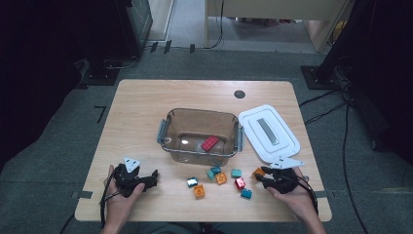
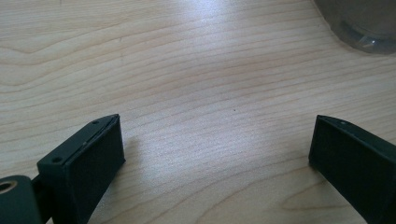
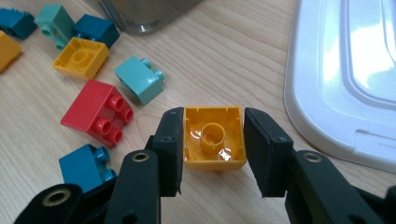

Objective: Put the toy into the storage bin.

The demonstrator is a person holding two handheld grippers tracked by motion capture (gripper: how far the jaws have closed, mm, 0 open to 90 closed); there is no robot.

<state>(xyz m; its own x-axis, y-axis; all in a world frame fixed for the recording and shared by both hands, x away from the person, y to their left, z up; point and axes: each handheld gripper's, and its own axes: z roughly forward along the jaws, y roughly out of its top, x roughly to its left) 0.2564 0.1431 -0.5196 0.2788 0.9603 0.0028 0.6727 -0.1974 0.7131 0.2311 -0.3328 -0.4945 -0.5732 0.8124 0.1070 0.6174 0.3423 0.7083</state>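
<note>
Clamping right gripper [image 3: 212, 149] on upside-down orange brick [image 3: 215, 139], lower middle of frame, resting on wooden surface [image 3: 224, 60] beside white lid [image 3: 327, 93]. Left gripper [image 2: 215, 154] sitting apart, holding nothing. Risking a slip: pads gripping smooth side walls, so tilting during lifting toward clear bin [image 1: 199, 131] could drop it.

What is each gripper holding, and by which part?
The right gripper clamps an upturned yellow brick by two opposite side walls. The left gripper is open, holding nothing.

Wooden table [image 1: 146, 105]: tub [image 1: 168, 127], lid [image 1: 248, 119], bricks [image 1: 221, 178]
</note>
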